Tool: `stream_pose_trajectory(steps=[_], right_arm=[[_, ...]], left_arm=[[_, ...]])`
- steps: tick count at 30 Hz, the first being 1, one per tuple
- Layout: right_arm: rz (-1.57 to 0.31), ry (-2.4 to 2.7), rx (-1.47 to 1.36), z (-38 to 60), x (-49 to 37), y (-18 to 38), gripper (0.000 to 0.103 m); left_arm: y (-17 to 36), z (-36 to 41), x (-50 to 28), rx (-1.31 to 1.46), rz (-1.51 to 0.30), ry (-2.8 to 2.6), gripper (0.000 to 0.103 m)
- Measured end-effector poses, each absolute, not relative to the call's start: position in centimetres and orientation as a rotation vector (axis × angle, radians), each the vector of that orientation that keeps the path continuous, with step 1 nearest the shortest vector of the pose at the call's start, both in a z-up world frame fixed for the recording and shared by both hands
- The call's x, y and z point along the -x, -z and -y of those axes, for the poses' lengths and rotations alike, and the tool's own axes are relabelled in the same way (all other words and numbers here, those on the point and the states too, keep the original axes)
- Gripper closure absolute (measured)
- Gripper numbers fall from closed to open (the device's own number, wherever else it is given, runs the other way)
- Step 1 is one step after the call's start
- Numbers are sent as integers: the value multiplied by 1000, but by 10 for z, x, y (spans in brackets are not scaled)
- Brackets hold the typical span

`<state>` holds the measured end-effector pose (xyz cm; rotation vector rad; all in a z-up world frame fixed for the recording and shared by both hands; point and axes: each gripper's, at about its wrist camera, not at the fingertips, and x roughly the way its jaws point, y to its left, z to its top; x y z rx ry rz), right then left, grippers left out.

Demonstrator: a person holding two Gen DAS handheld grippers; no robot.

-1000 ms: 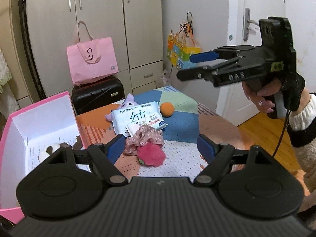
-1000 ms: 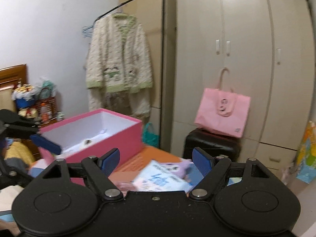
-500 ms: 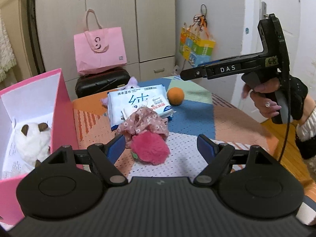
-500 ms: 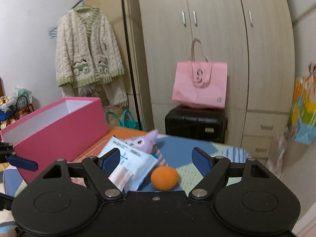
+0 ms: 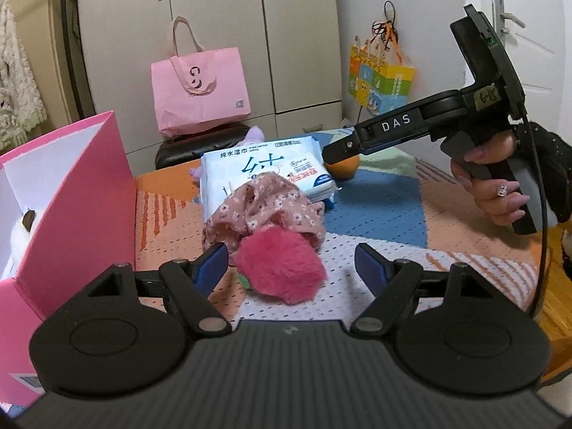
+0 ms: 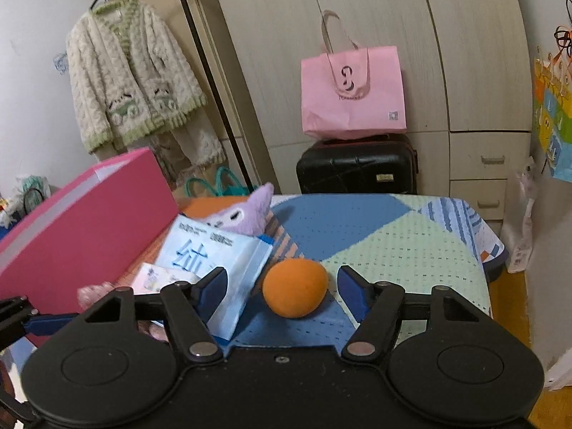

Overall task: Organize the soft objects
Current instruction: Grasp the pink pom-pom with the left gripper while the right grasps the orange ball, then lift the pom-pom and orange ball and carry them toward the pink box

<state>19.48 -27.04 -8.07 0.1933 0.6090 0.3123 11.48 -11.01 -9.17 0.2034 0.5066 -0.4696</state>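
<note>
Two claws work over a bench (image 5: 389,200) covered by a patchwork mat of orange, blue, green and white. In the left wrist view, the left claw (image 5: 291,262) stands open, its blue pads on either side of a fluffy pink plush ball (image 5: 282,268) without pressing it. Just past the ball, toward 12 o'clock, lies a floral pink scrunchie (image 5: 264,211), touching the ball. Beyond that sits a white-and-blue pack of wet wipes (image 5: 264,168), with a purple plush toy (image 5: 255,134) peeking out behind it. At 9 o'clock stands an open pink box (image 5: 78,193) holding a white plush animal (image 5: 21,228), seen only in part.

From 3 o'clock a hand (image 5: 497,186) holds the right claw (image 5: 330,152), which reaches in over the orange ball (image 5: 345,168) beside the wipes pack.

In the right wrist view, the right claw (image 6: 282,286) is closing, and the orange ball (image 6: 295,287) lies on the blue patch between its pads, which do not yet press it. At 10 o'clock of the ball is the wipes pack (image 6: 214,261), with the purple plush toy (image 6: 246,214) behind it. At 9 o'clock is the pink box (image 6: 85,221). Behind the bench a pink tote bag (image 6: 352,89) rests on a black suitcase (image 6: 357,168) before a wardrobe (image 6: 357,18).
</note>
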Motion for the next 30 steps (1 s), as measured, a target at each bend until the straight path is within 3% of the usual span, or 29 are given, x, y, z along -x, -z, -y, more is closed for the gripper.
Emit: stream_pose_trajectory(steps=[7, 11, 30], right_arm=[[-630, -304, -176, 270, -207, 88, 32], [-637, -309, -165, 268, -208, 90, 55], [-579, -202, -91, 238, -128, 82, 57]], left_arm=[[99, 102, -128, -95, -568, 403, 46], [104, 102, -132, -12, -614, 413, 60], [104, 90, -120, 59, -612, 423, 65]])
